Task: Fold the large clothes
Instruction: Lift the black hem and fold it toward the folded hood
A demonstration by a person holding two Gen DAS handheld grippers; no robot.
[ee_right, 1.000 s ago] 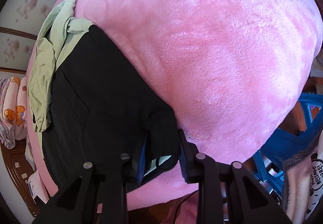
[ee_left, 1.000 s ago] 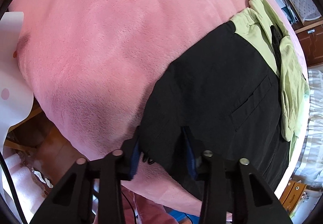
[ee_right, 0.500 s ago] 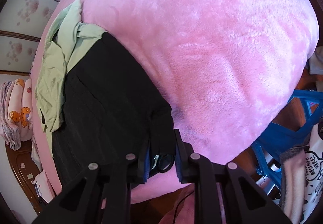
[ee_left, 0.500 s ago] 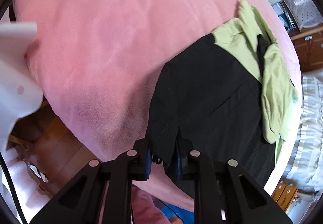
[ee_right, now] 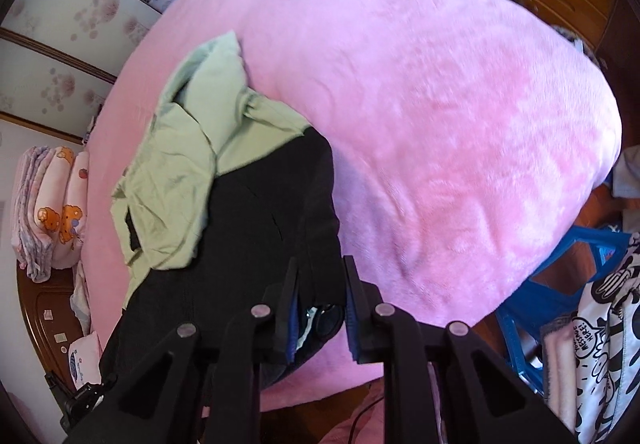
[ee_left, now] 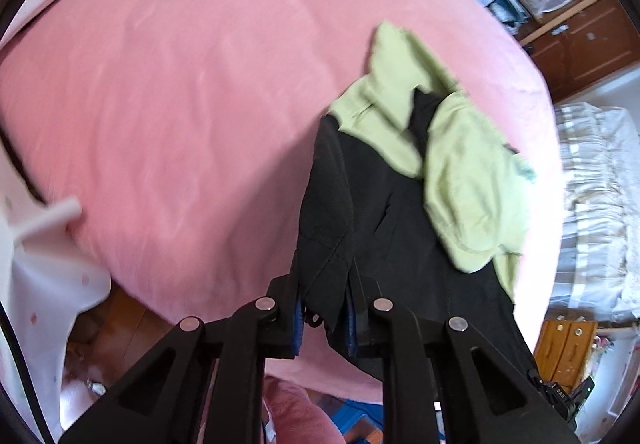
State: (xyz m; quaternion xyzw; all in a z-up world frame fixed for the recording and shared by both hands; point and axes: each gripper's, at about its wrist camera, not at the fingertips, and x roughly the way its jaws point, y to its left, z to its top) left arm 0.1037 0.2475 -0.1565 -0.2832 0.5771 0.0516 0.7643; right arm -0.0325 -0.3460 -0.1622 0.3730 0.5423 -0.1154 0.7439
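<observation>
A black garment [ee_left: 384, 220] with a pocket lies on a pink fleece-covered bed [ee_left: 200, 84]. Its near edge is lifted off the bed. My left gripper [ee_left: 325, 308] is shut on one near corner of the black garment. My right gripper [ee_right: 318, 296] is shut on the other near corner of the black garment [ee_right: 272, 228]; a cord end hangs between its jaws. A crumpled light green garment [ee_left: 452, 148] lies on the far part of the black one, and it also shows in the right wrist view [ee_right: 188, 164].
The pink bed [ee_right: 440, 124] spreads wide on both sides of the clothes. A blue plastic basket [ee_right: 560, 268] stands on the floor at the right. Folded patterned bedding [ee_right: 52, 204] lies at the far left. Wooden drawers [ee_left: 568, 340] and white frilled bedding [ee_left: 596, 204] are nearby.
Both grippers closed on the black garment's near corners and lifted, pulling its near edge up off the bed. The garment has drawn narrower and the bed looks farther away.
</observation>
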